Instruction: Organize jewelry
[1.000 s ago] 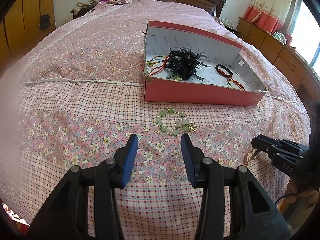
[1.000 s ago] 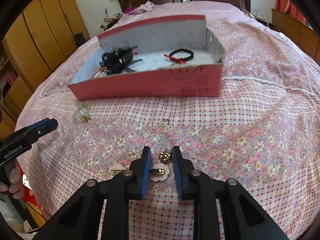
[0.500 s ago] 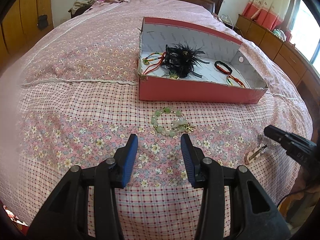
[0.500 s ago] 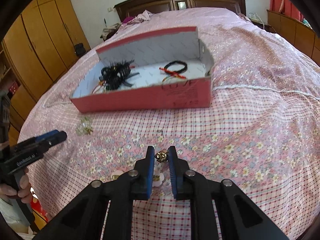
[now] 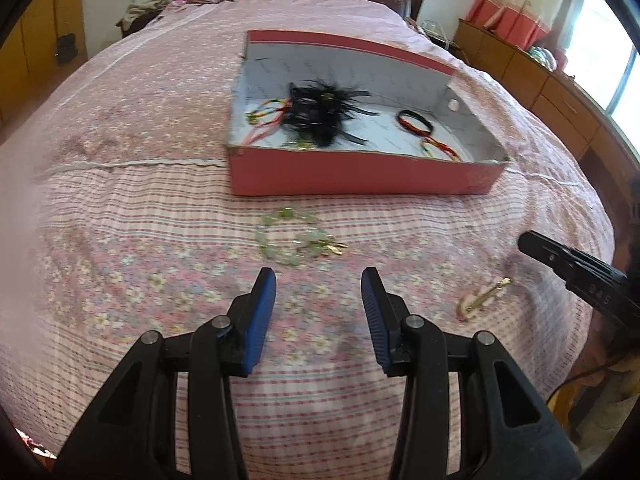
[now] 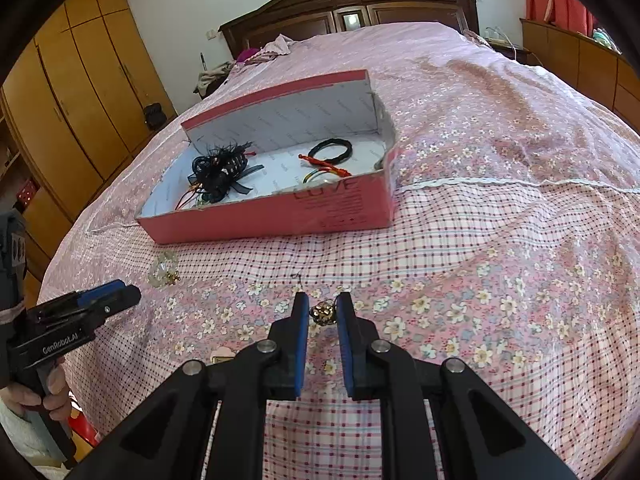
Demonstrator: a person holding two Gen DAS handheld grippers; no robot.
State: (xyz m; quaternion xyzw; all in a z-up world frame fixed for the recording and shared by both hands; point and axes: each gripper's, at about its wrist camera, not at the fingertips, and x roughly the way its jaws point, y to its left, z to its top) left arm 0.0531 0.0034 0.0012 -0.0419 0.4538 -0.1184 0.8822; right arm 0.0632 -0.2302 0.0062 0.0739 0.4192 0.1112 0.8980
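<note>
Two low wrist views across the bedspread [image 5: 120, 240], both facing the pink box [image 5: 360, 178].

Left wrist view motion-blurred: green bead bracelet [image 5: 298, 240] in front of the pink box [image 5: 360, 178] smeared, beads can't be counted. Black feathered piece [image 5: 324, 114] inside box blurred, form unclear. Right gripper [image 5: 576, 276] cut by frame edge, fingertips hidden. Right wrist view: small gold item [image 6: 322, 312] between right gripper's pads, contact not discernible, too small to identify. Hair clip [image 6: 222, 356] mostly hidden behind finger. Box front wall hides bracelets' lower parts.
</note>
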